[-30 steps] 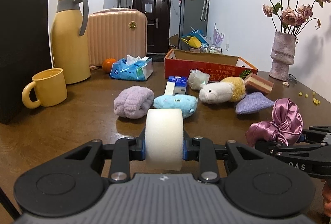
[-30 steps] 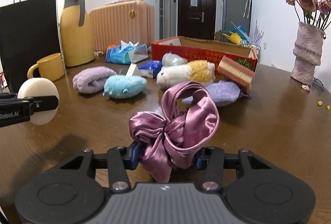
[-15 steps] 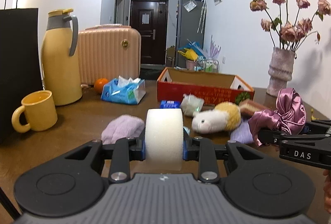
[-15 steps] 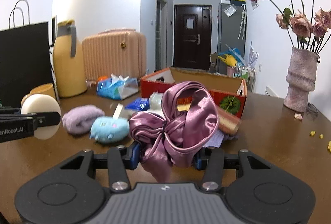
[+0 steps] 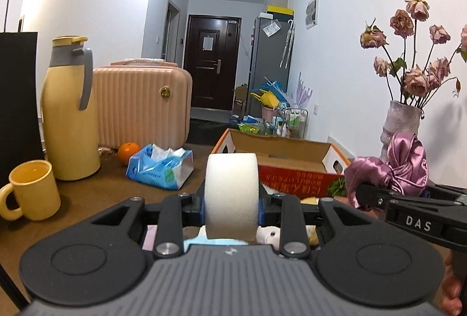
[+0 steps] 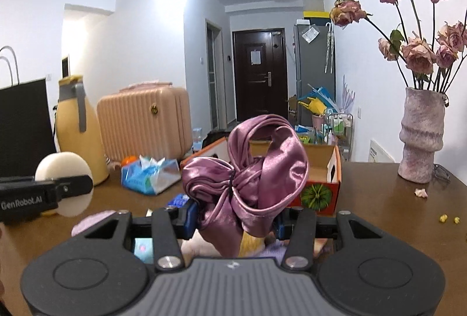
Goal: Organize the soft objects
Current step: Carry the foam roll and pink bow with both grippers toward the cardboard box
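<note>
left gripper (image 5: 232, 200) clamps white round foam sponge (image 5: 231, 193), springy, light | right gripper (image 6: 233, 221) pinches slippery mauve satin scrunchie (image 6: 248, 170), probably near knot

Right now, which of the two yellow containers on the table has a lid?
The tall jug, with a yellow lid and grey handle. The mug beside it is short and open at the top.

Open cardboard box (image 6: 332, 167) ahead, tissue pack (image 5: 160, 167) and thermos (image 5: 70, 111) left, vase (image 6: 420, 135) right
</note>
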Demonstrator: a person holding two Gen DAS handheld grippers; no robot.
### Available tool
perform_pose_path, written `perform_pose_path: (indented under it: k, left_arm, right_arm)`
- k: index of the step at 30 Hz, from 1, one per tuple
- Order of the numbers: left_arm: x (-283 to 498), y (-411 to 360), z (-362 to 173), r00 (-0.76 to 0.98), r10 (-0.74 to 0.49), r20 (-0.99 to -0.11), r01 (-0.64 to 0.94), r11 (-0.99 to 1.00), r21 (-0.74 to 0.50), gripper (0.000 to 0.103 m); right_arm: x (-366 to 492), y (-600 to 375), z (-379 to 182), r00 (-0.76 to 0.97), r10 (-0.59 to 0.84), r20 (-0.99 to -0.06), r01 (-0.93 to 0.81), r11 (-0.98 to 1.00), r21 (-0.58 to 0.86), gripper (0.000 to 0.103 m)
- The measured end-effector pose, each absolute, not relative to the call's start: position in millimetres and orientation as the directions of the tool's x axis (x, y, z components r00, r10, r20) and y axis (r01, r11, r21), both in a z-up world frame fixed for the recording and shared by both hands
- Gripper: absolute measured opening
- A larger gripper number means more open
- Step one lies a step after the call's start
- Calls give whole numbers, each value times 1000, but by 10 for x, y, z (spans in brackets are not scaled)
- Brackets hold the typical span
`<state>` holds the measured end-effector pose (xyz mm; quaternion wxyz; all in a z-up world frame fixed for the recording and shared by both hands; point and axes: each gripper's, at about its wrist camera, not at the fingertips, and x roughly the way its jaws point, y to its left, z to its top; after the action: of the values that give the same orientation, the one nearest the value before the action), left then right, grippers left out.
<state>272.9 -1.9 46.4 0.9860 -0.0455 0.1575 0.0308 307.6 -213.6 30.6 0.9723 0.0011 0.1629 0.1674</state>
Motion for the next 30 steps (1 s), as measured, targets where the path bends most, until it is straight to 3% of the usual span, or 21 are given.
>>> perform_pose_path:
  k: [11, 30]
  left_arm:
    - [3207, -81, 580, 951, 59, -305, -99, 988, -120, 30]
    - [4105, -79, 724, 951, 119, -284, -167, 975, -148, 30]
  right_arm:
    - [3522, -2127, 509, 915, 305, -264, -290, 952, 94, 47]
    - [4296, -2074, 499, 916, 286, -281, -262, 957, 122, 47]
